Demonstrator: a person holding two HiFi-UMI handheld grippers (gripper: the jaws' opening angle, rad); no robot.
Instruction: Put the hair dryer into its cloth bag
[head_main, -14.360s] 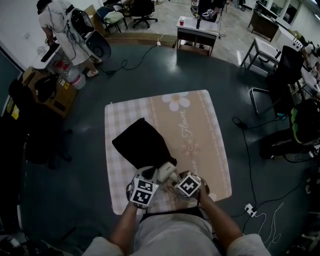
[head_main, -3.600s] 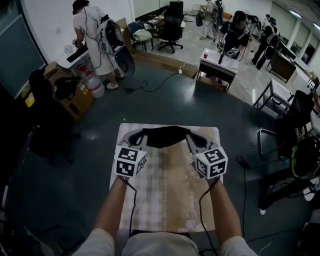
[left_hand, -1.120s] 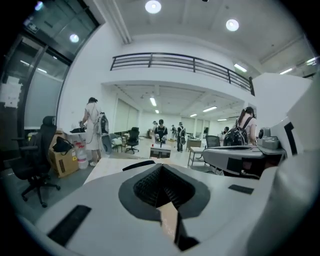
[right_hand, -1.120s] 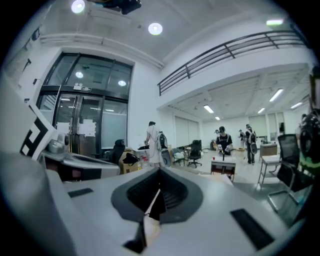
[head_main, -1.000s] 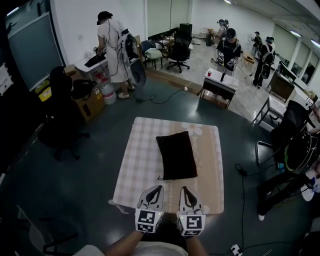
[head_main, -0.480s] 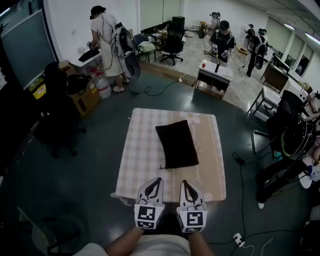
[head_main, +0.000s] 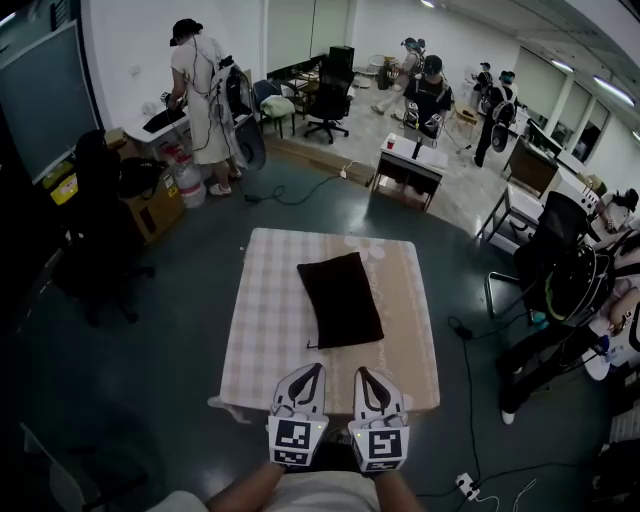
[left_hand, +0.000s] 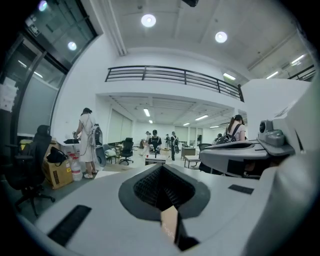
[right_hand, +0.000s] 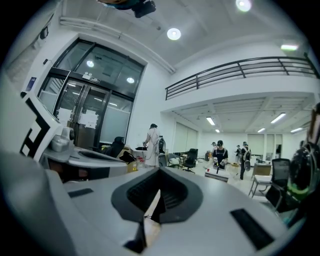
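The bag (head_main: 340, 299) lies mid-worktop (head_main: 265, 340), clear of all four edges, with a bare margin on every side and open floor (head_main: 170, 330) around. The left claw (head_main: 313, 370) and right claw (head_main: 363, 373) hover side by side over the near edge, pointing roughly level across the worktop — both with jaws together, empty.

I see a black cloth bag (head_main: 340, 298), soft and matt. The counter (head_main: 405, 375) wears a checked cloth (head_main: 262, 330) that looks thin and smooth. My left hand-held gripper (head_main: 311, 372) and right hand-held gripper (head_main: 363, 376) have smooth, pale plastic shells. Their pads (left_hand: 150, 187) are dark and ribbed. The floor (head_main: 150, 330) is dark and a bit shiny.
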